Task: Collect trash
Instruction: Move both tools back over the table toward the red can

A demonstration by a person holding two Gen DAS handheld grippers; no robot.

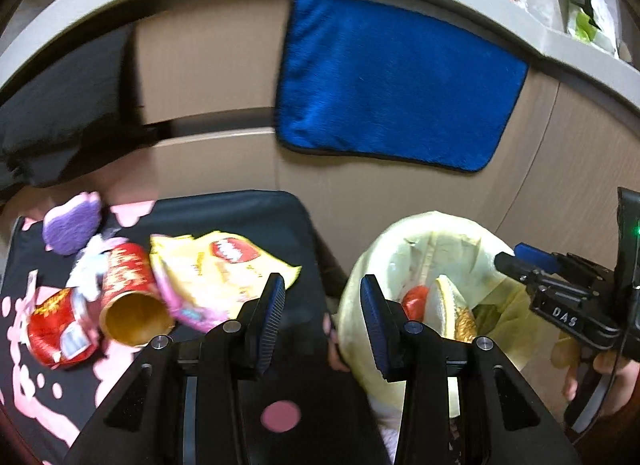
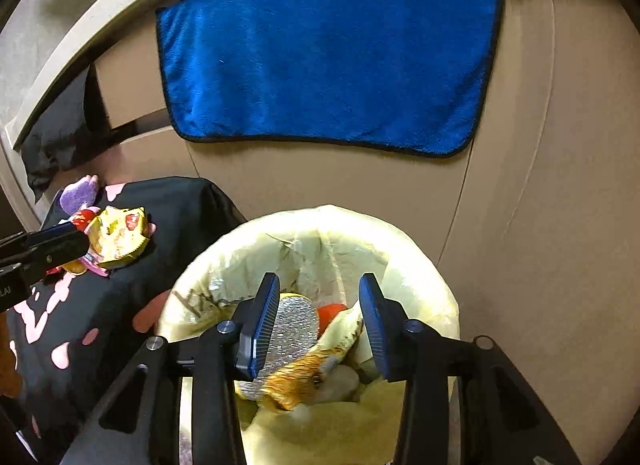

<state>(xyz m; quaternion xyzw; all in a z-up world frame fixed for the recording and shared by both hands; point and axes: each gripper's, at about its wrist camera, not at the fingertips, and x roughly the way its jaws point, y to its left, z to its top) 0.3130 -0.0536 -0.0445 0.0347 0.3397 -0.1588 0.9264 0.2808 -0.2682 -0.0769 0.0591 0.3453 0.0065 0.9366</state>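
Had left hand-held gripper (image 1: 322,321) apart, empty; yellow wrapper (image 1: 224,269) lay just ahead-left, nearer it. Right hand-held gripper (image 2: 320,317) apart over bin (image 2: 420,261), apparently empty.

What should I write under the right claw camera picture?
Open right claw hovering over the lined trash bin, wrappers inside.

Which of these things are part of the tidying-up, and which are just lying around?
Part of the job:
- yellow snack bag
- red paper cup
- crushed red wrapper
- lined trash bin
- left claw, right claw, both open

Just there:
- blue towel
- purple plush
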